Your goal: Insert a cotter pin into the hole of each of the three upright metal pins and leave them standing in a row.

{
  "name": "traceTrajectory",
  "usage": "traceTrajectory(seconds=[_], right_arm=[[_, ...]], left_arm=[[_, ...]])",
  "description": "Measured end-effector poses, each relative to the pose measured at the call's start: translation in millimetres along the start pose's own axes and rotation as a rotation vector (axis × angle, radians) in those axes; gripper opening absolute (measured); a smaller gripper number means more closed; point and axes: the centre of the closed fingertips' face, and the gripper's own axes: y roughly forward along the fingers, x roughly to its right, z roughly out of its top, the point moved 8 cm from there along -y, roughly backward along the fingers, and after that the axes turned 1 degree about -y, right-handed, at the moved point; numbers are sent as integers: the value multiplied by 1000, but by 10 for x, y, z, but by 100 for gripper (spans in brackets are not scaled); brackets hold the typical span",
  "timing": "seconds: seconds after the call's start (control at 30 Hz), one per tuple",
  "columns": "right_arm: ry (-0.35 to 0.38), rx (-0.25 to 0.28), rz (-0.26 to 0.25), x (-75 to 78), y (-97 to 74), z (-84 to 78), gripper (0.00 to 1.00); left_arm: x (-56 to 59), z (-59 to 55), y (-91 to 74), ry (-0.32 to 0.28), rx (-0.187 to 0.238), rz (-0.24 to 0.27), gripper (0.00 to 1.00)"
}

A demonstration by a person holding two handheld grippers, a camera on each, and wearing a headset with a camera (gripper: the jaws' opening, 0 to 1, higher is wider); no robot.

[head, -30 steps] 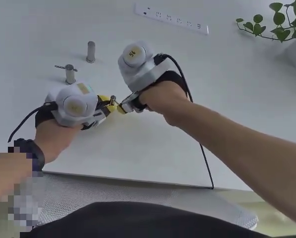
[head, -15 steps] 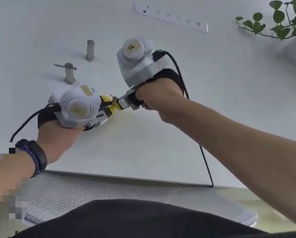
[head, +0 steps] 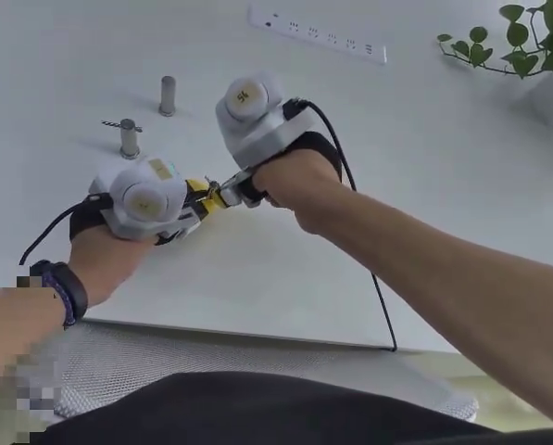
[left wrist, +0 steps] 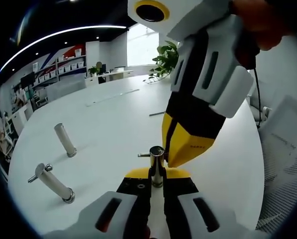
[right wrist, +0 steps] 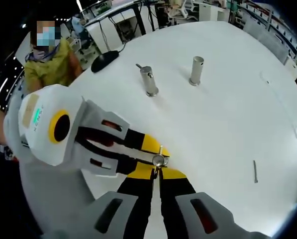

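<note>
Metal pin (head: 212, 187), head view: over desk (head: 424, 139); one finished pin (head: 129, 137), one bare pin (head: 168, 95) standing | left gripper view: left tool (left wrist: 157, 174) clamped on it; cotter pin (left wrist: 144, 155) partway in | right gripper view: right tool (right wrist: 158, 170) pinched on cotter pin

On your desk (head: 424, 167), the near pin (head: 130, 139) stands left-front of the far pin (head: 168, 95); the power strip (head: 318, 35) lies behind them.

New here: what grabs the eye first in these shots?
The two claws meet above the table: the left claw grips a metal pin, and the right claw holds a cotter pin through its top. Behind stand a cottered pin and a bare pin.
</note>
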Motion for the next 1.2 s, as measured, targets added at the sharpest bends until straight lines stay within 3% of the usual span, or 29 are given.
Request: traceTrajectory(seconds=[0.33, 0.57, 1.2], right_arm=[[7, -7, 2, -7, -37, -71, 11], [24, -2, -2, -14, -26, -70, 5], [44, 14, -6, -11, 5, -13, 4]], left_arm=[[1, 2, -3, -10, 4, 6, 6], [6, 4, -4, -9, 3, 10, 6], [14, -6, -14, -16, 7, 14, 6]])
